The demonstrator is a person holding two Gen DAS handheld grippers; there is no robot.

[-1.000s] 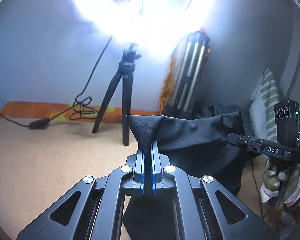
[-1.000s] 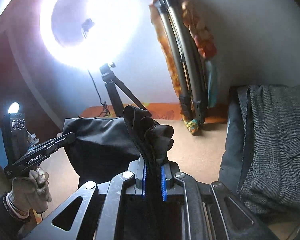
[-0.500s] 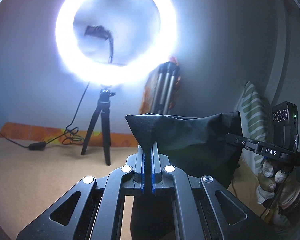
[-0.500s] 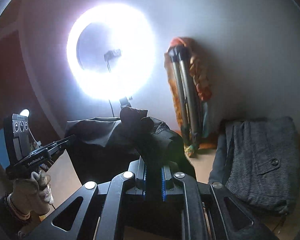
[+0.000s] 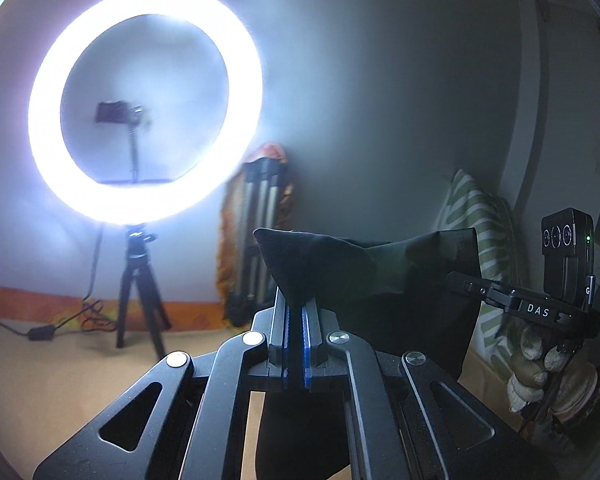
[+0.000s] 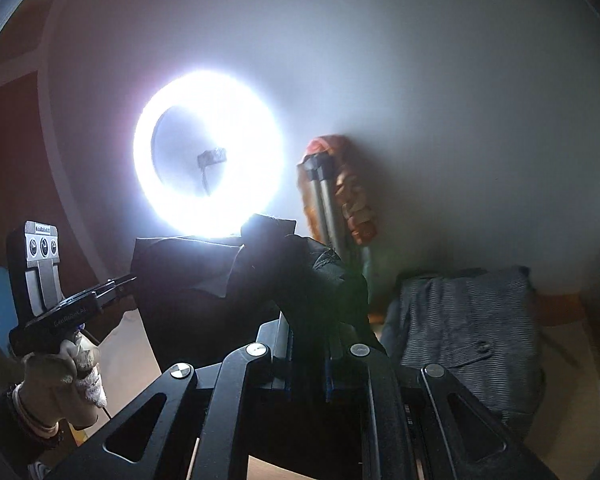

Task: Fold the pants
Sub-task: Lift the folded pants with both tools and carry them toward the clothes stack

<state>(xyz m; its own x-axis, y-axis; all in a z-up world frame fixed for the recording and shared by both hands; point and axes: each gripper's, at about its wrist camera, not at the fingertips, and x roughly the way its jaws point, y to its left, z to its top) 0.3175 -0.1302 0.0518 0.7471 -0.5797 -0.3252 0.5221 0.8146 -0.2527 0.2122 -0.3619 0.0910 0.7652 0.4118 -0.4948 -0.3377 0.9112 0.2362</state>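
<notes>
Black pants [image 5: 380,276] hang in the air, stretched between my two grippers. My left gripper [image 5: 296,308] is shut on one corner of the pants, which sticks up above its fingers. My right gripper [image 6: 308,328] is shut on a bunched corner of the same pants [image 6: 204,292]. In the left wrist view the right gripper [image 5: 456,280] pinches the far edge at the right. In the right wrist view the left gripper [image 6: 130,280] holds the far edge at the left. The lower part of the pants is hidden behind the gripper bodies.
A lit ring light [image 5: 144,120] on a black tripod [image 5: 138,288] stands by the wall on a tan surface [image 5: 60,368]. A folded tripod in orange cloth [image 5: 256,232] leans on the wall. A grey folded garment [image 6: 472,336] lies at the right, a striped pillow [image 5: 484,224] beside it.
Both grippers have risen and tilted upward with the pants in them. The ring light has dropped lower in both views and more wall shows. Both grips are unchanged.
</notes>
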